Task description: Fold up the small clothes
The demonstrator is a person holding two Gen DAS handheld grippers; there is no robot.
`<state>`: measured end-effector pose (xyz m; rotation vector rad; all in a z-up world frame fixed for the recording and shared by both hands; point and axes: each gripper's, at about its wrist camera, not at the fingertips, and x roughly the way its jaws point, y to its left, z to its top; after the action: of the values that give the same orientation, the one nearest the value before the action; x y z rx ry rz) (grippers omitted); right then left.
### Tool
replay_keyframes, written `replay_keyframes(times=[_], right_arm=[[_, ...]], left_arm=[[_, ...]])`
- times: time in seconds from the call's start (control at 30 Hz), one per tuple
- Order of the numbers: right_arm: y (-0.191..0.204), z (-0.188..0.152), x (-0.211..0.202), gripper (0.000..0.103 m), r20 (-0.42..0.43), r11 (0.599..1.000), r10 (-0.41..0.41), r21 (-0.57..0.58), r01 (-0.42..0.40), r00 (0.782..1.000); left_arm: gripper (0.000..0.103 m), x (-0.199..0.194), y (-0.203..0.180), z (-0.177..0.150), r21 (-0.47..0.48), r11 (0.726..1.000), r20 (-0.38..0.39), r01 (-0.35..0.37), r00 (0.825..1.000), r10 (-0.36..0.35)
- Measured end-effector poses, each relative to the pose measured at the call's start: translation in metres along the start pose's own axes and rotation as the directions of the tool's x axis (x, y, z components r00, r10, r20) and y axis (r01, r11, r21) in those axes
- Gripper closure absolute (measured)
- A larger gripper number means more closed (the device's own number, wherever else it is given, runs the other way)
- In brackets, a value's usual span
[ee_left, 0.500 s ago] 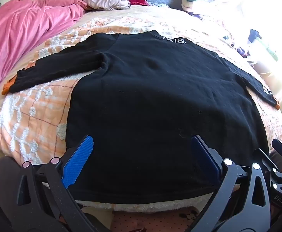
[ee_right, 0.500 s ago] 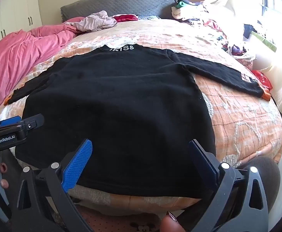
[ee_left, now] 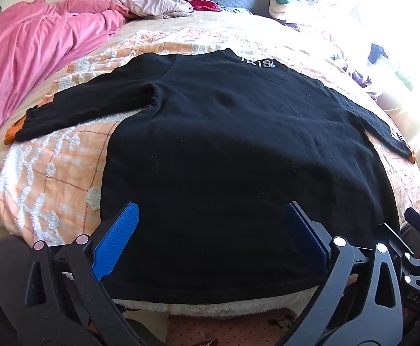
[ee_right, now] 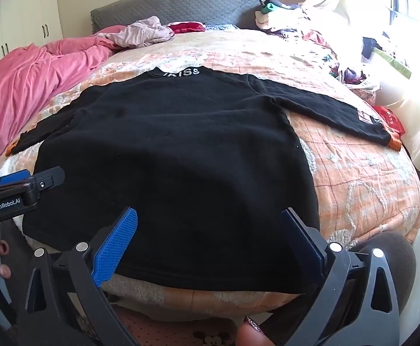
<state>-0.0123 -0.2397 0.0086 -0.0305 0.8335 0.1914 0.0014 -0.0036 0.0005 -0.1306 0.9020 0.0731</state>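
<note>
On bedspread [ee_left: 51, 173], flat black sweater [ee_left: 238, 150]

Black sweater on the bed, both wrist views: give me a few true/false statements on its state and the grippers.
1. The black sweater lies spread flat with both sleeves out to the sides. True.
2. The left gripper is shut on the hem. False: its jaws stand wide open, holding nothing.
3. The right gripper is open, above the sweater's near part. True.
4. The sweater's cuffs are white. False: they are orange.
5. White lettering sits at the collar. True.
6. The pink blanket covers the sweater. False: it lies bunched beside it, to the left.
</note>
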Motion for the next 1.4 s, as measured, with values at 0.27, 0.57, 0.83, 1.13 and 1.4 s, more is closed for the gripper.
replay_keyframes(times=[0.27,0.57,0.83,1.13,1.4], right_arm=[[0.0026,-0.0004,0.0000,0.004,0.002,1.000,-0.001,-0.001,0.001,1.000],[0.0018,0.0001,-0.0030,0.004,0.009,1.000,-0.007,0.004,0.007,1.000],[0.0020,0.0006,-0.0050,0.004,0.015,1.000,-0.009,0.003,0.009,1.000],[0.0015,0.0010,-0.0057,0.004,0.017,1.000,-0.007,0.000,0.007,1.000],[0.0009,0.0013,-0.0061,0.004,0.022,1.000,-0.009,0.006,0.009,1.000]], left_arm=[[0.008,-0.0063,0.0043,-0.0001,-0.007,1.000,0.000,0.010,1.000,-0.010],[0.008,-0.0072,0.0061,0.0014,-0.006,1.000,0.002,0.008,1.000,-0.008],[0.008,-0.0082,0.0064,0.0027,-0.008,1.000,0.003,0.004,1.000,-0.004],[0.008,-0.0087,0.0060,0.0038,-0.001,1.000,0.008,0.005,1.000,-0.005],[0.008,-0.0090,0.0055,0.0031,-0.003,1.000,0.008,0.005,1.000,-0.004]])
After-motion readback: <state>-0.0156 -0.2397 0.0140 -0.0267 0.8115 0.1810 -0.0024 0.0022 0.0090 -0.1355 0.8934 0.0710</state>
